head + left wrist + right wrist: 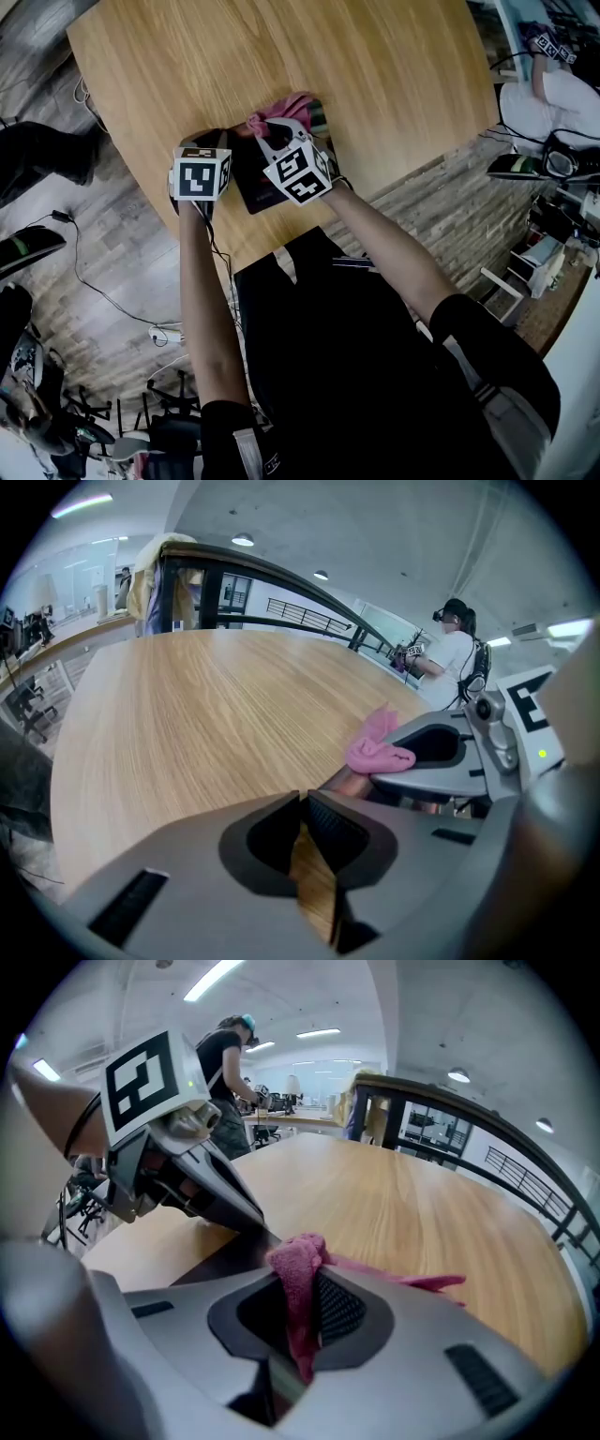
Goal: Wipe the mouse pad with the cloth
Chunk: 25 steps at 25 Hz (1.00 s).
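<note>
A dark mouse pad [251, 184] lies near the front edge of the wooden table [375, 66]. My right gripper [270, 131] is shut on a pink cloth [287, 105], which bunches up between its jaws [298, 1269] and trails onto the wood beyond the pad's far edge. The right gripper view shows the pad [208, 1262] just under the cloth. My left gripper [221, 139] is shut, with its tips down at the pad's left side [255, 1226]. Nothing shows between its jaws in the left gripper view [302, 799]. The right gripper [427, 754] and the cloth [377, 752] sit close to its right.
A person in white [452, 654] stands past the table's far right corner, and one in black [225, 1058] stands off the left side. Black railings [441, 1115] run behind the table. Cables [94, 281] and chairs lie on the floor to the left.
</note>
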### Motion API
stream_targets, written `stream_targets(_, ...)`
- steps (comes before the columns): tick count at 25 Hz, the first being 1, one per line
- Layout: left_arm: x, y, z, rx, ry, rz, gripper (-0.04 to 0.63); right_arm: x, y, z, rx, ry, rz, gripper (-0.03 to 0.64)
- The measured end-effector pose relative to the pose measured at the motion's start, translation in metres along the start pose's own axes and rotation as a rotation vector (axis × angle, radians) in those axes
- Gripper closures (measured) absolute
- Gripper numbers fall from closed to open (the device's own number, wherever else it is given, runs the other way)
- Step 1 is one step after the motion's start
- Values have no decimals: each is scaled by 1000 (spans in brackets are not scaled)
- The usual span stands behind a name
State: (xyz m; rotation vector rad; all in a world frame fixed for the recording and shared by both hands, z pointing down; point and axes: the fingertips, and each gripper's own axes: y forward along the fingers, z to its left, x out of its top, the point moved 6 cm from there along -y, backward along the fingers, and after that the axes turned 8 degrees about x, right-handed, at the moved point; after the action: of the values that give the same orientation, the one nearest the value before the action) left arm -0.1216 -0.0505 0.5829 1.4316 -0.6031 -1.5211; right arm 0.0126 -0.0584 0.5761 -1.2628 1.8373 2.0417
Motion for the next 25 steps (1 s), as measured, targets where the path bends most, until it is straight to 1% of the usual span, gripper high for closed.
stream_targets(3,0,1,0,3,-4,-1,551,-1,3,15,38,-84,-7,551)
stream_targets(6,1,0,1,4,-7,-3,551,-3,2,25,75,-119,1,551)
stream_targets(10,0,-1,0,5,-14,-9,551,-13,-6,41,118,-136,10,551)
stream_targets(13,-1,-2,0,7,-2,-8,551,-24,-14,56,156,-151,19,551)
stream_targets(21,1,-4,2,18,15,-13,551,-54,-39,88,271,-142,63,551)
stream_targets(25,1,-6,2,21,11,-12,551,-70,-52,100,328,-128,88,551)
